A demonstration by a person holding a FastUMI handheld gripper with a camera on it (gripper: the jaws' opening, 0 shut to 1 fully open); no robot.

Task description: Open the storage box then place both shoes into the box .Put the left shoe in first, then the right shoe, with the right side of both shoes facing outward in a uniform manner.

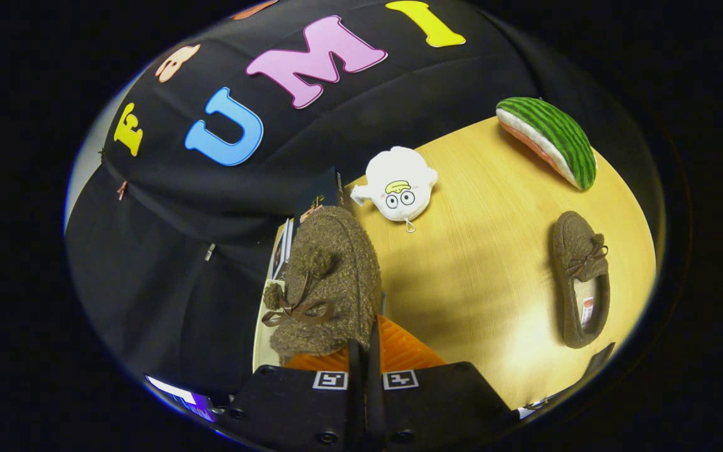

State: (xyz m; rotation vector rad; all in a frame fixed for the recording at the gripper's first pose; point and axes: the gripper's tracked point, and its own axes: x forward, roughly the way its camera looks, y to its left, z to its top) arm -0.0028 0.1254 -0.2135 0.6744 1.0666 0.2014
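Observation:
My gripper (364, 345) is shut on a brown fuzzy shoe (330, 276) with a bow and pompoms. It holds the shoe by its rim and keeps it in the air, toe pointing away from the fingers. Right behind the held shoe stands the dark storage box (319, 190) against the cloth wall, mostly hidden by the shoe. I cannot tell how far its door stands open. The second brown shoe (581, 280) lies on the wooden table (481, 276), well off to the right of the fingers, with its opening facing up.
A white plush toy (399, 184) with a cartoon face lies on the table beside the box. A watermelon-slice plush (550, 141) sits at the far side of the table. The black cloth wall (167, 263) closes off the left.

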